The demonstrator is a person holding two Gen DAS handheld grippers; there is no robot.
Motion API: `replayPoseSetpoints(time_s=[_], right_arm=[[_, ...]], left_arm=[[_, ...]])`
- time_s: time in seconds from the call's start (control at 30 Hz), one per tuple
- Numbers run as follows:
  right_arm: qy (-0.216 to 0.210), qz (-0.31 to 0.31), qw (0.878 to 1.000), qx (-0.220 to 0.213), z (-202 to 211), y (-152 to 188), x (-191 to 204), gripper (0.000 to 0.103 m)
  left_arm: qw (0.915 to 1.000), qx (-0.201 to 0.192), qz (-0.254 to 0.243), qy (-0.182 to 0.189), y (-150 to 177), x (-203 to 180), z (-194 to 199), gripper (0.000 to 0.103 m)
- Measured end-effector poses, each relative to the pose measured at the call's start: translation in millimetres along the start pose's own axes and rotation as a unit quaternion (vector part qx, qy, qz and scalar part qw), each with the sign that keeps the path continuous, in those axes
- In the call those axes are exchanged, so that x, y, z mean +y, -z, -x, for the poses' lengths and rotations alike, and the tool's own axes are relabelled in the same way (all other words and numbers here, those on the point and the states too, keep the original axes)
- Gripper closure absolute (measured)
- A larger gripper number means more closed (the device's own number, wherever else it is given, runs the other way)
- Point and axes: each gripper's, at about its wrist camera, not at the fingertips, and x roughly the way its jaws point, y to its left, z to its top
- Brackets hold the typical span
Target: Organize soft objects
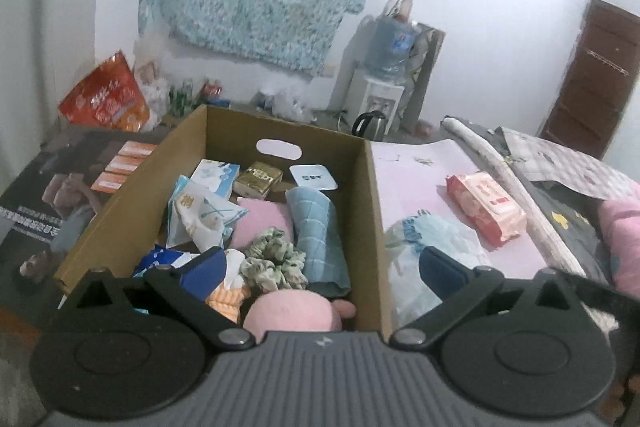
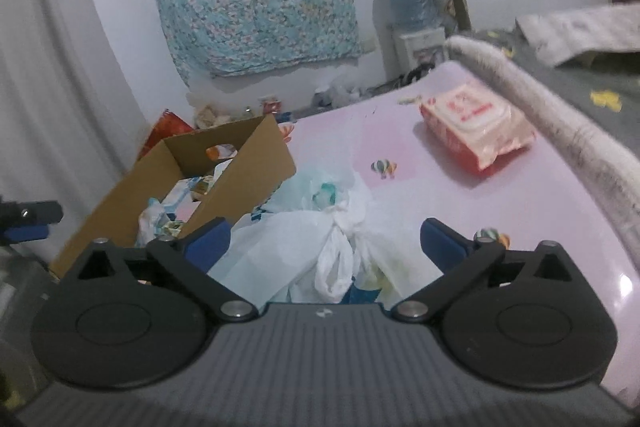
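An open cardboard box (image 1: 372,211) sits at the left of the pink bed sheet (image 1: 412,183). It holds a rolled blue towel (image 1: 318,239), a green scrunchie (image 1: 274,263), a pink plush (image 1: 292,311), a pink cloth and several tissue packs. My left gripper (image 1: 324,267) is open and empty above the box's near end. My right gripper (image 2: 326,239) is open and empty, with its jaws either side of a tied white plastic bag (image 2: 332,247) on the sheet beside the box (image 2: 240,167). A red wet-wipes pack (image 2: 476,131) lies farther right; it also shows in the left wrist view (image 1: 484,207).
A grey quilt (image 2: 560,131) rolls along the bed's right side. A poster board (image 1: 52,203) lies left of the box. A red snack bag (image 1: 104,95), bottles, a kettle (image 1: 370,123) and a water dispenser (image 1: 384,67) stand by the far wall.
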Motion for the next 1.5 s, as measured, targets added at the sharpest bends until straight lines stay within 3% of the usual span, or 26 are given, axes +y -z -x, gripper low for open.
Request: replayPoseSetpoints(time_s=[0.13,0.27,0.4,0.57,0.7,0.77,0.87,1.0,1.13,1.3,1.5], right_arm=[[0.032,0.029,0.999,0.001,5,2,15,0.001],[0.086,0.053,0.995,-0.003,11,3,23,0.001],[0.109,0.068,0.991,-0.028,30,-1,28,0.001],[0.192,0.104,0.974,-0.064,53,-9,43,0.001],[0.225,0.107,0.964,-0.095,71,-16,53,0.001],[0.226,0.103,0.963,-0.106,79,-19,56,0.001],[0.207,0.092,0.968,-0.109,87,-19,60,0.001],[0.149,0.049,0.986,-0.061,81,-5,61,0.001],[0.118,0.034,0.992,-0.002,64,16,64,0.001],[0.086,0.024,0.994,0.058,40,33,74,0.001],[0.088,0.030,0.993,0.074,25,40,82,0.001]], left_arm=[[0.9999,0.003,0.010,-0.003,20,-1,4,0.000],[0.9992,0.035,0.020,0.003,30,-1,-2,0.000],[0.9992,0.030,0.019,-0.018,34,0,2,0.000],[0.9962,0.010,0.006,-0.086,36,-10,10,0.000],[0.9962,0.021,-0.028,-0.080,36,-22,11,0.000],[0.9968,0.028,-0.046,-0.060,36,-26,11,0.000],[0.9975,0.003,-0.053,-0.048,40,-30,18,0.000],[0.9964,-0.013,-0.054,-0.064,39,-27,24,0.000],[0.9954,-0.016,-0.041,-0.085,39,-17,28,0.000],[0.9937,0.024,-0.022,-0.107,43,-5,24,0.000],[0.9856,0.073,-0.034,-0.149,49,0,11,0.000]])
